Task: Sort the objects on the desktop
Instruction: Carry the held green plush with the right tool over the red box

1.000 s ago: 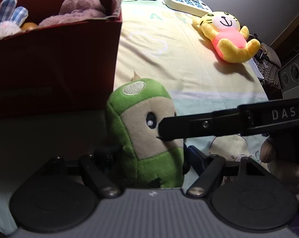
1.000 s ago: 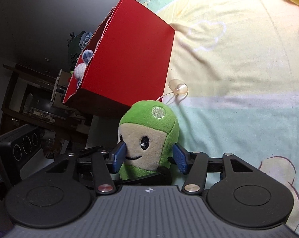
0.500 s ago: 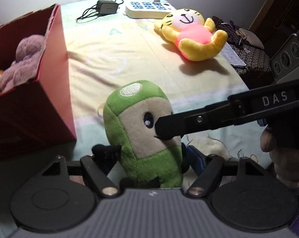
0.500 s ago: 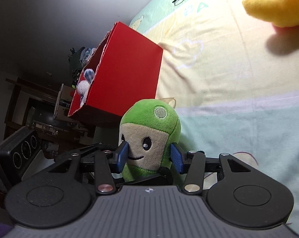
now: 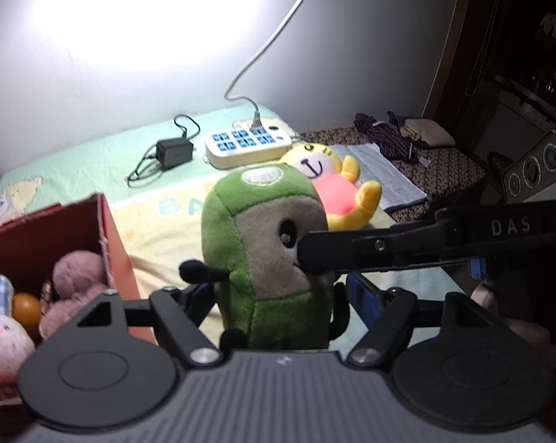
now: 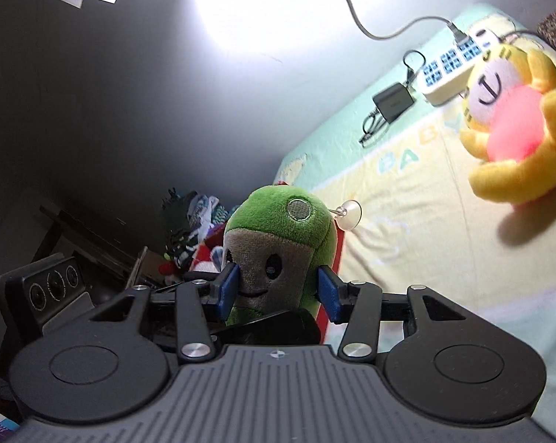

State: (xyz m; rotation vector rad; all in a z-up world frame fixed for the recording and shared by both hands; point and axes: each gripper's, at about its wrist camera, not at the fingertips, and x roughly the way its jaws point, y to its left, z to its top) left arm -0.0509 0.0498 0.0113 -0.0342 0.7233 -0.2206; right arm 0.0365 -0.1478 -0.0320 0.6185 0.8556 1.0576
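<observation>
1. The red box (image 5: 108, 236), which a second ago rose ahead of both tongs, now sits below and left of the left tongs (image 5: 281, 291) — the lift has cleared its rim.
2. The green plush (image 6: 278, 254) hangs off the worktop, pinched by both: the right tongs (image 6: 276, 291) clamp its cheeks, the left tongs squeeze its body.
3. Judged next — carry over the box, release.

left wrist view: rides the left gripper (image 5: 278, 288), close behind the green plush (image 5: 267, 247), facing the wall; red box (image 5: 108, 229) at 9 o'clock.
right wrist view: close behind the same plush, tilted.
shared: green plush, yellow plush (image 6: 514, 118) at 2 o'clock, power strip (image 5: 248, 144).
</observation>
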